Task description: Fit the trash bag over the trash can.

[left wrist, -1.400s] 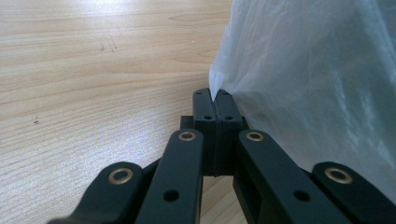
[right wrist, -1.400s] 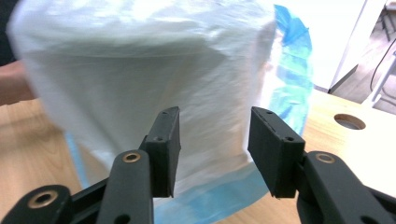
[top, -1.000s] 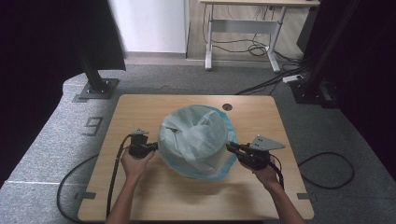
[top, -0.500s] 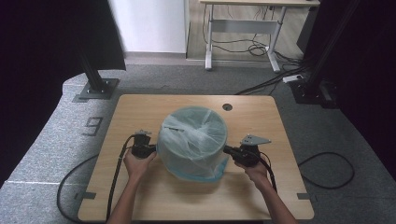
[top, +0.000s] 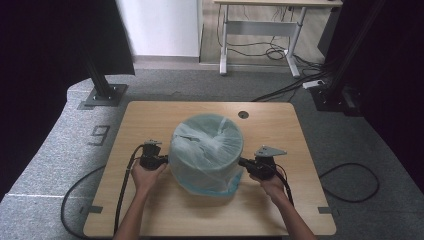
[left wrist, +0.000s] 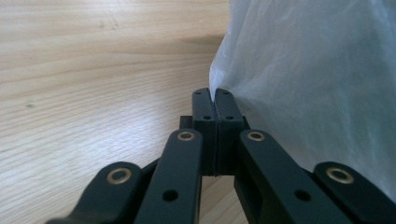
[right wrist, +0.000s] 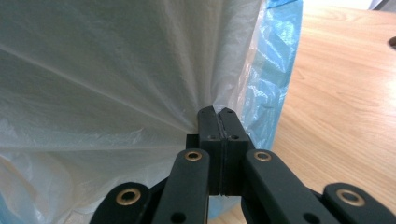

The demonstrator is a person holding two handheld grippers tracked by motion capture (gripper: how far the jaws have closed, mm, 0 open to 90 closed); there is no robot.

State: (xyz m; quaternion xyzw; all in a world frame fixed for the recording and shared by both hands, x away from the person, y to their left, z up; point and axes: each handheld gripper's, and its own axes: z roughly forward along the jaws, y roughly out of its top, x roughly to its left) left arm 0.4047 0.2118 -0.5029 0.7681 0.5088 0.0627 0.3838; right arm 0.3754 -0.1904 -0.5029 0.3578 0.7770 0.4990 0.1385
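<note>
Bin (top: 206, 150) sits mid-surface, white bag (top: 210, 142) draped over it. Left claw (top: 161, 161) and right claw (top: 246, 163) both pinch the bag's sides. The right side has just come down, so the liner looks nearly seated.

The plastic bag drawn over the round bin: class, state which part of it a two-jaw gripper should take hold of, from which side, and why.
Grip the thin bag film low on the side wall, coming in level from the left and right. The film there is loose enough to pinch into a fold, while the top is stretched taut. The left gripper and right gripper are shut on such folds, on opposite sides.
</note>
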